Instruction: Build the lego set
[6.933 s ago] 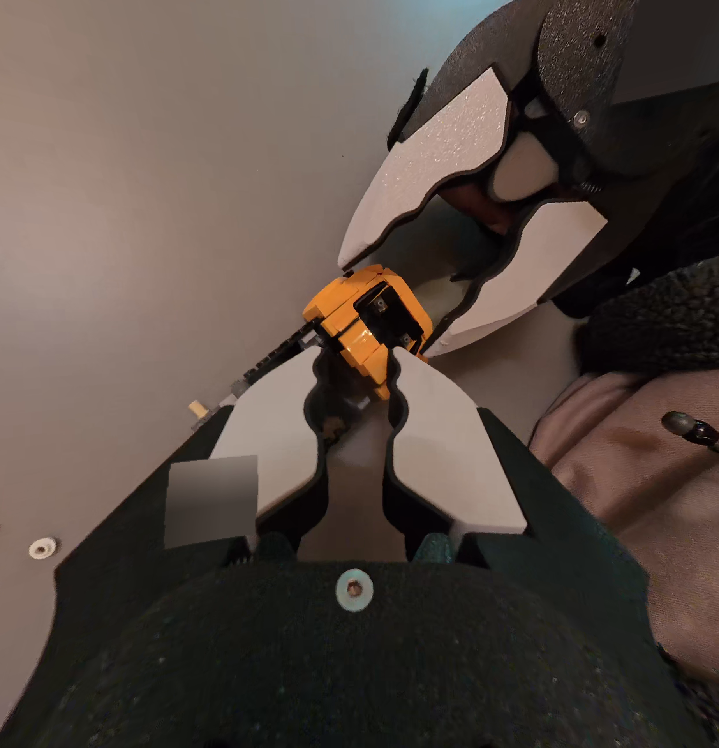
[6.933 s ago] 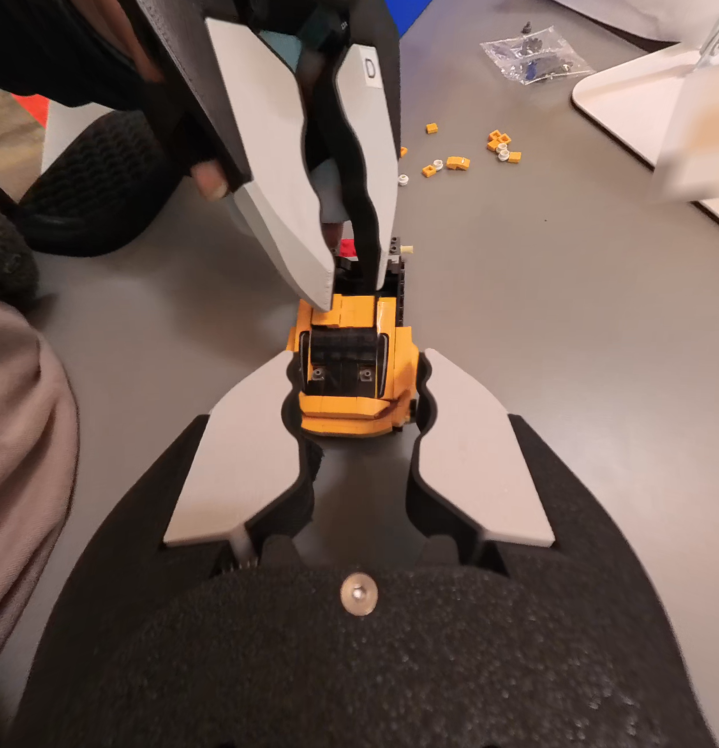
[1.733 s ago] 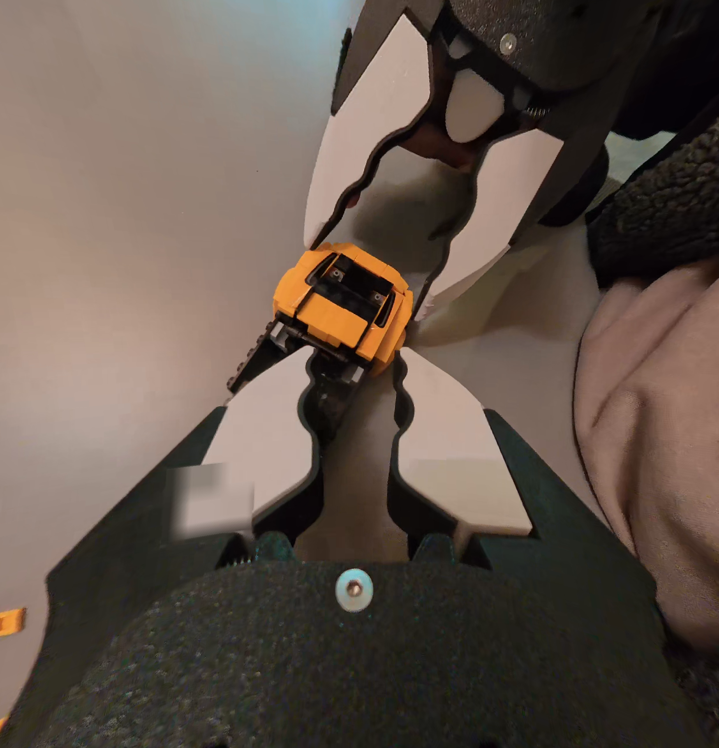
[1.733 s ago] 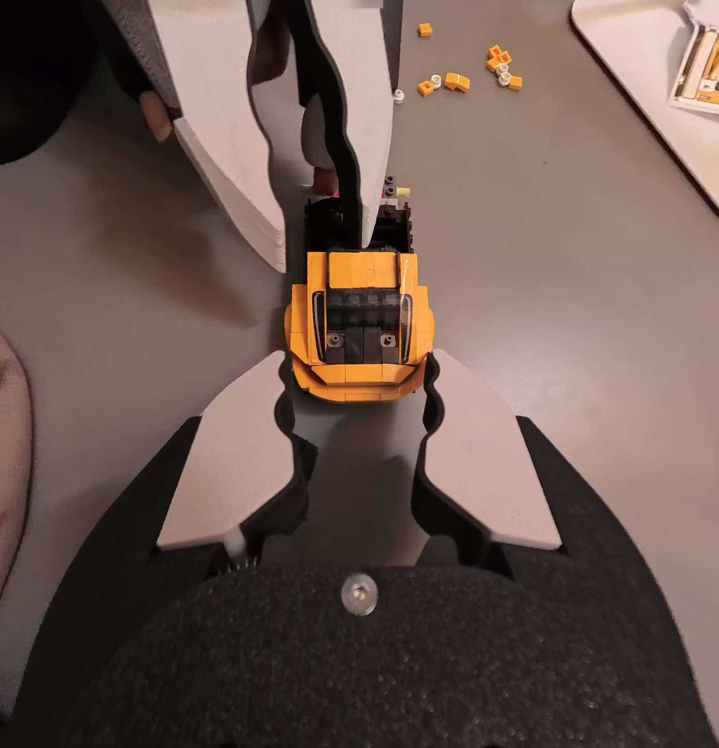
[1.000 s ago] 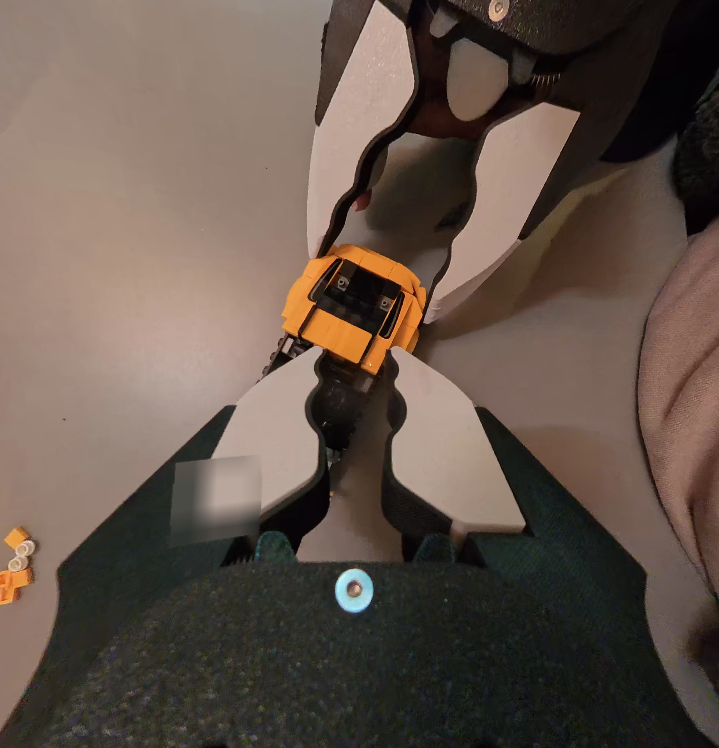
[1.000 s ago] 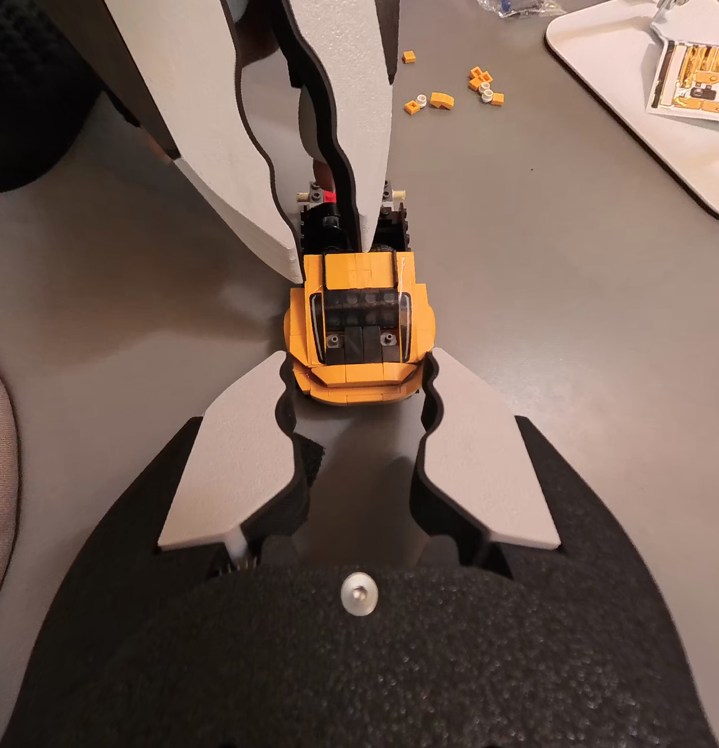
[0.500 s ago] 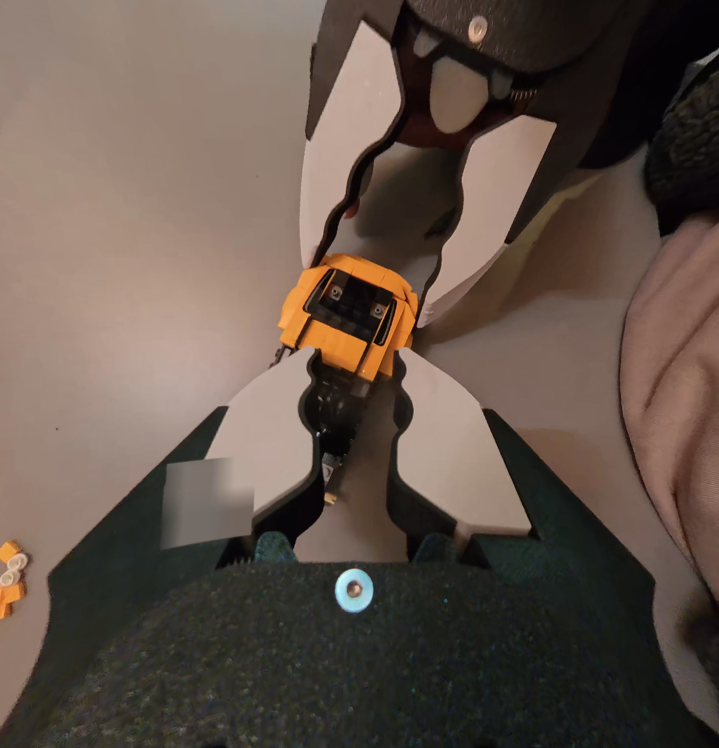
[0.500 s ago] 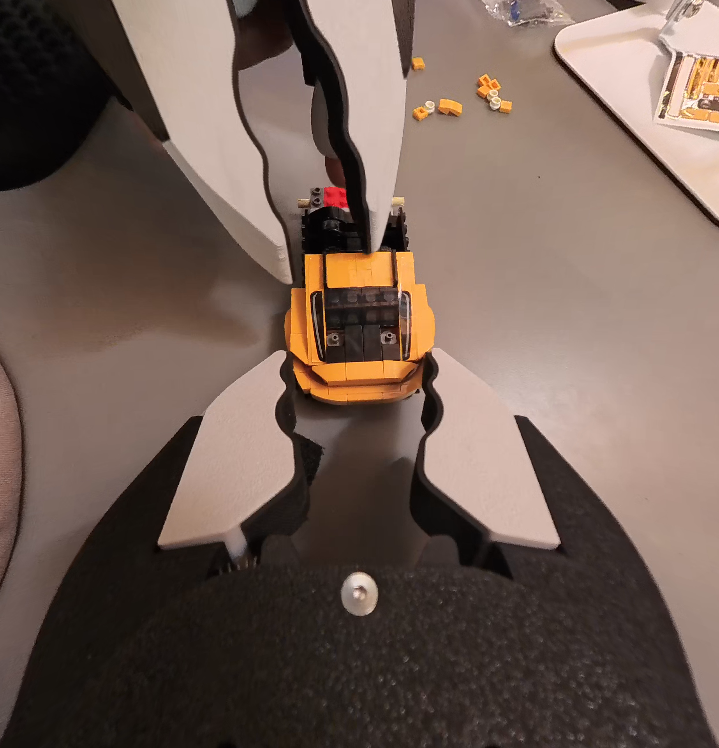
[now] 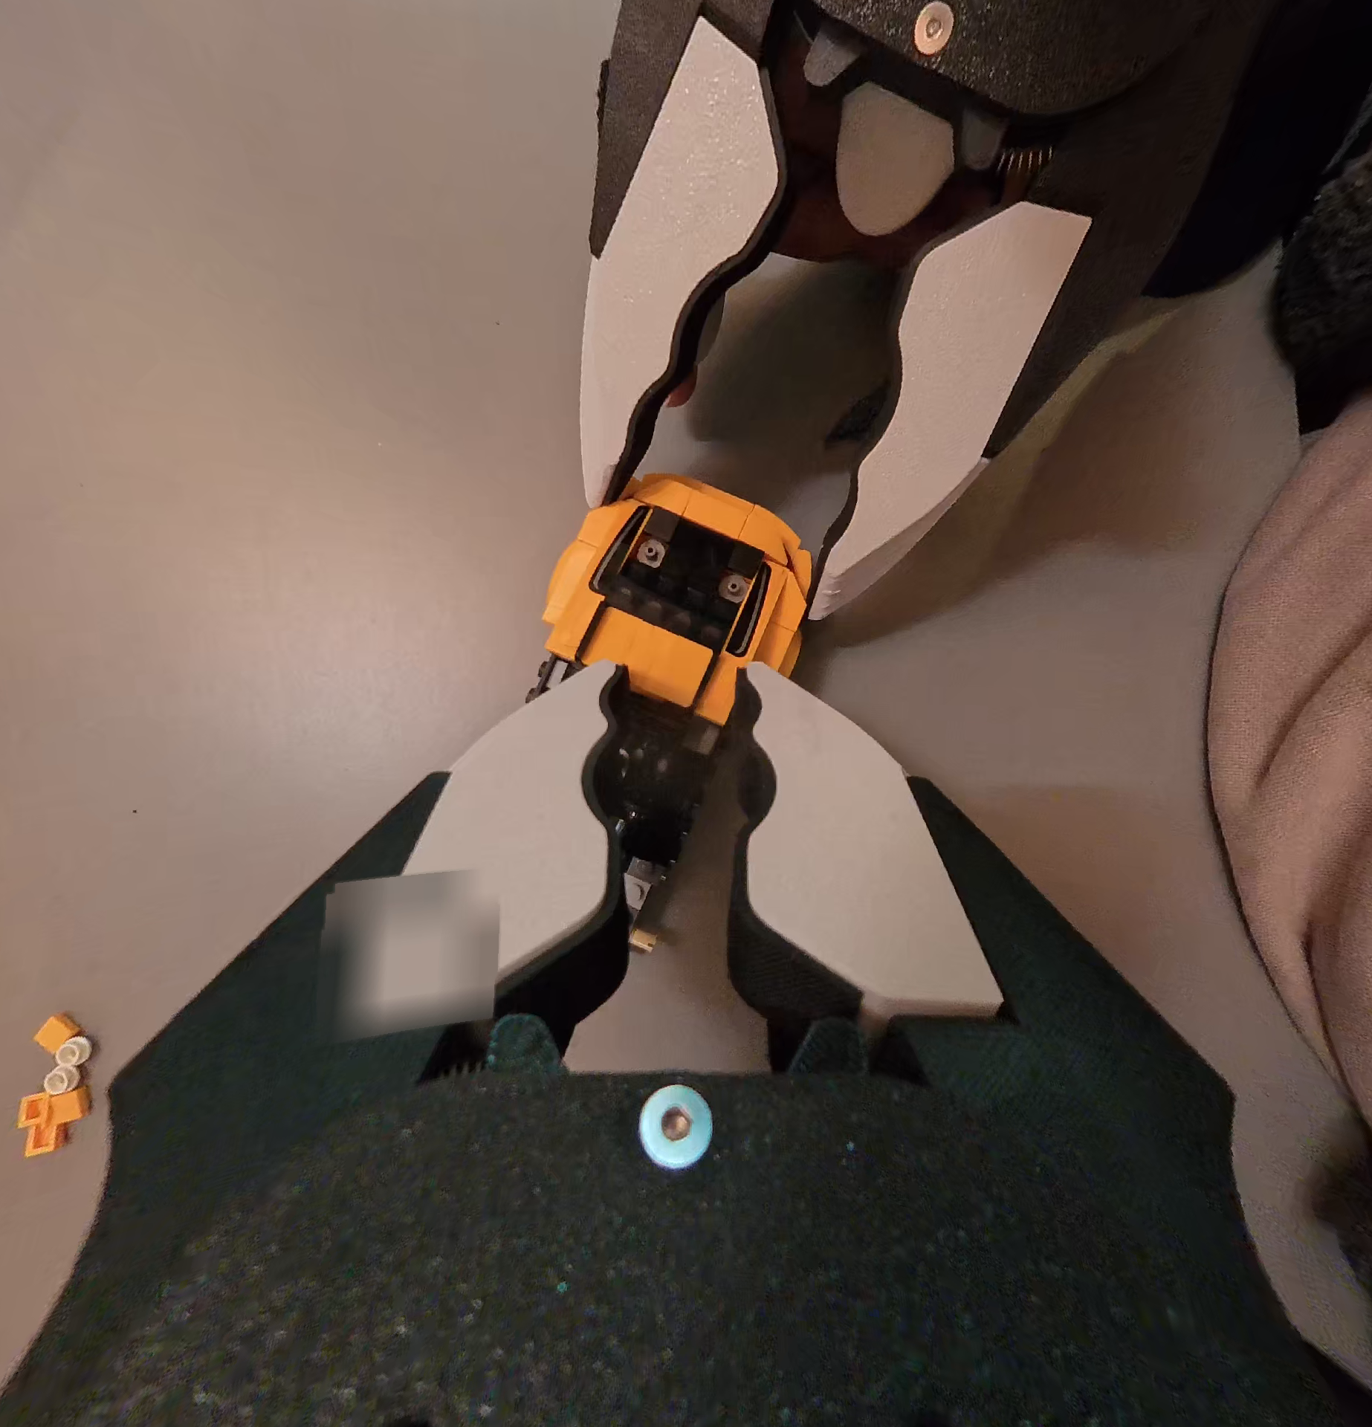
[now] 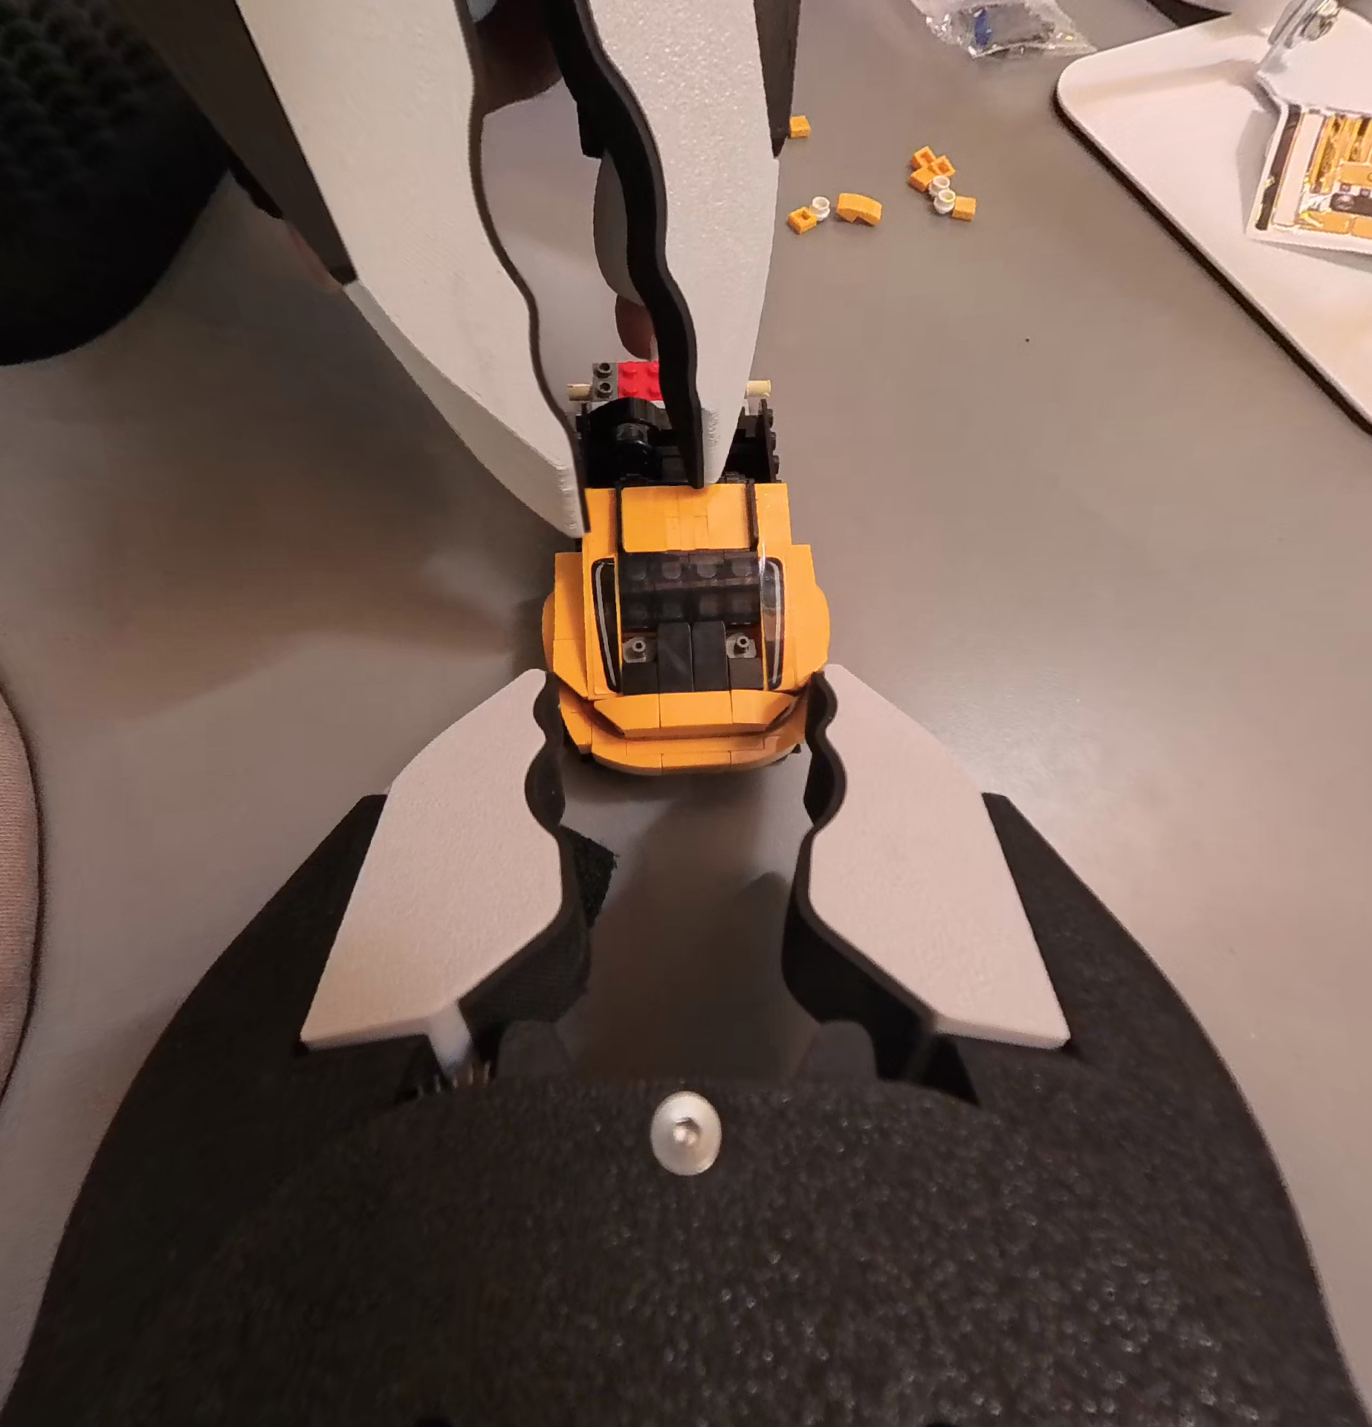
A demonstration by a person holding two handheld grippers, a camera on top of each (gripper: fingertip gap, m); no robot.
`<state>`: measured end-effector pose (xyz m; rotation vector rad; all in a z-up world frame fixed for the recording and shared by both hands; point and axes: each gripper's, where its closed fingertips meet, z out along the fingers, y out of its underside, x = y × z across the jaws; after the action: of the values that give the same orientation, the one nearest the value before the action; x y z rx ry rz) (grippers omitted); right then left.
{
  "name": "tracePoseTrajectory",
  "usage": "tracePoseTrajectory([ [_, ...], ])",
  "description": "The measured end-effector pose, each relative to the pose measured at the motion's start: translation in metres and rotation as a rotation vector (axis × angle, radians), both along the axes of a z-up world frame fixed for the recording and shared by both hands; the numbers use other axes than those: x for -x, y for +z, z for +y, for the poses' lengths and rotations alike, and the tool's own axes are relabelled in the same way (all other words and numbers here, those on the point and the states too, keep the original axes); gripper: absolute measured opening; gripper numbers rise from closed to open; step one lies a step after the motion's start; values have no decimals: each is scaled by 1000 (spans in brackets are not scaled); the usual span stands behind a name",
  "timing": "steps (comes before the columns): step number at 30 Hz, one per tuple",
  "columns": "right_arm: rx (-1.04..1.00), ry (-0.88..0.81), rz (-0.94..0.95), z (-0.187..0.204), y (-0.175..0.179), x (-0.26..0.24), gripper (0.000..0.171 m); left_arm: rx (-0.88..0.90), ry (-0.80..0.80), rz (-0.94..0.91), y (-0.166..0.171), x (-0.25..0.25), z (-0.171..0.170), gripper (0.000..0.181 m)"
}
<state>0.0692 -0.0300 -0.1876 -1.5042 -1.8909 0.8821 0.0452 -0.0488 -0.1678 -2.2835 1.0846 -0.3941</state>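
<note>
Two tools, left tool (image 9: 671,676) and right tool (image 10: 679,683), clamping orange car (image 10: 679,641)

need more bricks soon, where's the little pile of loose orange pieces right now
In the right wrist view the loose orange pieces lie on the grey table at upper right, beyond the orange car, just left of the white tray.

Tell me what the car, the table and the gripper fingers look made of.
Car: glossy hard plastic bricks, studs and seams showing, with a smoky clear windscreen piece. Table: smooth grey matte surface with soft reflections, perhaps laminate; unclear. Fingers: matte, faintly grainy pale plates over black wavy-edged pads, likely printed plastic with rubbery lining.
</note>
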Motion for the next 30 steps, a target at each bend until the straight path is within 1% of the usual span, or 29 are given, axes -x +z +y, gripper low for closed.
tracePoseTrajectory([
  [4,2,7,1,0,0,0,61,5,16,-80,4,-1,-2,30],
  [7,34,-3,44,1,11,0,67,-56,97,-179,19,12,2,34],
  [10,22,-4,15,0,10,2,85,-122,204,-214,22,42,3,38],
  [14,-23,27,-74,-8,-9,14,105,-199,320,-288,19,65,4,38],
  [15,-39,32,-94,-6,-15,17,104,-216,338,-307,18,68,5,38],
  [16,-51,44,-112,-4,-19,19,97,-234,351,-324,18,71,6,37],
  [17,-70,66,-115,-3,-20,20,83,-250,360,-339,19,73,7,36],
  [20,-78,99,-101,2,-20,22,82,-315,390,-377,27,85,9,33],
  [21,-55,111,-78,4,-17,21,82,-339,402,-403,32,88,10,33],
  [22,14,129,-34,2,-10,21,82,-361,415,-436,38,92,11,33],
  [23,112,154,31,-2,2,20,82,-380,429,-472,44,95,11,32],
  [26,403,247,263,-14,57,14,80,-442,464,-596,65,103,10,31],
  [27,457,262,294,-14,67,11,79,-455,468,-637,70,103,10,30],
  [28,483,262,325,-13,72,11,79,-453,467,-671,73,103,9,29],
  [30,518,265,328,-12,72,10,79,-411,456,-708,71,99,8,29],
])
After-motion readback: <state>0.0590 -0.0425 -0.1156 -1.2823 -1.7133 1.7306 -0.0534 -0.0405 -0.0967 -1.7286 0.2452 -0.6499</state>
